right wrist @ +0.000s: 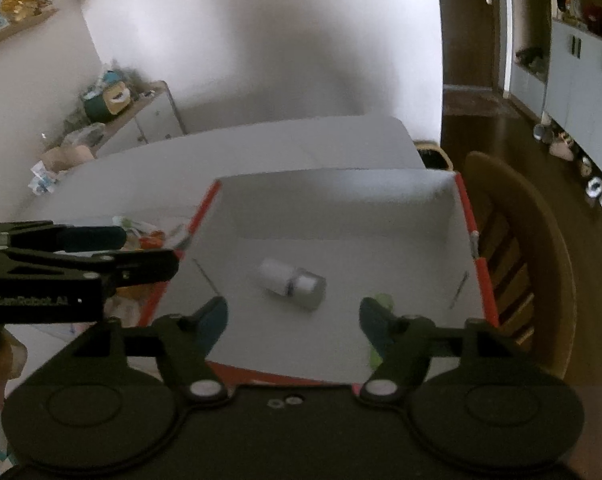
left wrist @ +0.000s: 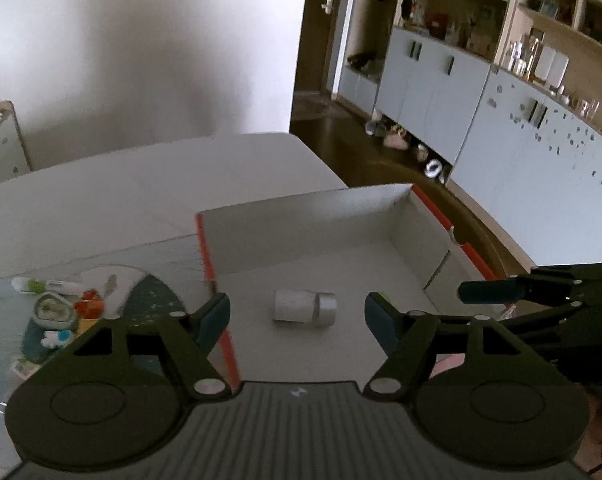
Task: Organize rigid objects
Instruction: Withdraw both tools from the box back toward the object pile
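Observation:
A white box with an orange-red rim (left wrist: 205, 256) (right wrist: 467, 208) stands on the table. On its floor a small white bottle with a silvery cap (left wrist: 304, 307) (right wrist: 293, 283) lies on its side, free of both grippers. My left gripper (left wrist: 297, 312) hangs open above the box with nothing between its fingers; in the right wrist view it reaches in from the left (right wrist: 141, 252). My right gripper (right wrist: 293, 312) is open too, with nothing between its pads, and shows at the right edge of the left wrist view (left wrist: 481, 300). A green thing (right wrist: 383, 300) peeks out behind its right finger.
Left of the box lie a white tube (left wrist: 45, 285), an orange toy (left wrist: 88, 307) and a green-rimmed soft item (left wrist: 51, 314) on the table (left wrist: 101, 200). A wooden chair (right wrist: 521, 260) stands at the box's right. Pale blue cabinets (left wrist: 521, 152) line the far wall.

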Action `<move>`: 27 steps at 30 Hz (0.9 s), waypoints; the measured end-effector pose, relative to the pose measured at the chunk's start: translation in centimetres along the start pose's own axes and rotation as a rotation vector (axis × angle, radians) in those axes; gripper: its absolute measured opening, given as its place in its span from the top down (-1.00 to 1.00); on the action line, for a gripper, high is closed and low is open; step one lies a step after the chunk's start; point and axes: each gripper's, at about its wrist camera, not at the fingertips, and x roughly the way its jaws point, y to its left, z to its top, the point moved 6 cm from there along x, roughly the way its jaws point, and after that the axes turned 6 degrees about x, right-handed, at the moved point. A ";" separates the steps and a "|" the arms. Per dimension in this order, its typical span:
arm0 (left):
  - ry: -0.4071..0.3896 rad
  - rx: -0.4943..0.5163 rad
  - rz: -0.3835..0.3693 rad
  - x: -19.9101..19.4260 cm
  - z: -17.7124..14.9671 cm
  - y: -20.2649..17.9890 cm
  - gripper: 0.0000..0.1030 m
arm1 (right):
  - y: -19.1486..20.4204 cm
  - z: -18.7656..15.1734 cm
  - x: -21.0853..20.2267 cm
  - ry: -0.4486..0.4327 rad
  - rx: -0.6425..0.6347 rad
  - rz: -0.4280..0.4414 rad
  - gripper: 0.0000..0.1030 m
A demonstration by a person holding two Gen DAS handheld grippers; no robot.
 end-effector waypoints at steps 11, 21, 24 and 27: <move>-0.081 0.033 0.004 -5.3 -2.9 4.5 -0.58 | 6.2 -1.7 -1.6 -0.096 -0.017 0.036 -0.84; -0.110 0.064 -0.036 -8.3 -5.9 10.3 -0.65 | 12.3 -3.2 -0.8 -0.135 -0.009 0.092 -0.98; -0.112 0.047 -0.068 -8.8 -6.8 12.5 -0.88 | 14.3 -3.7 -0.1 -0.131 -0.026 0.099 -0.99; -0.125 0.034 -0.081 -9.2 -7.8 14.6 -0.97 | 16.1 -4.3 0.9 -0.121 -0.042 0.111 -0.99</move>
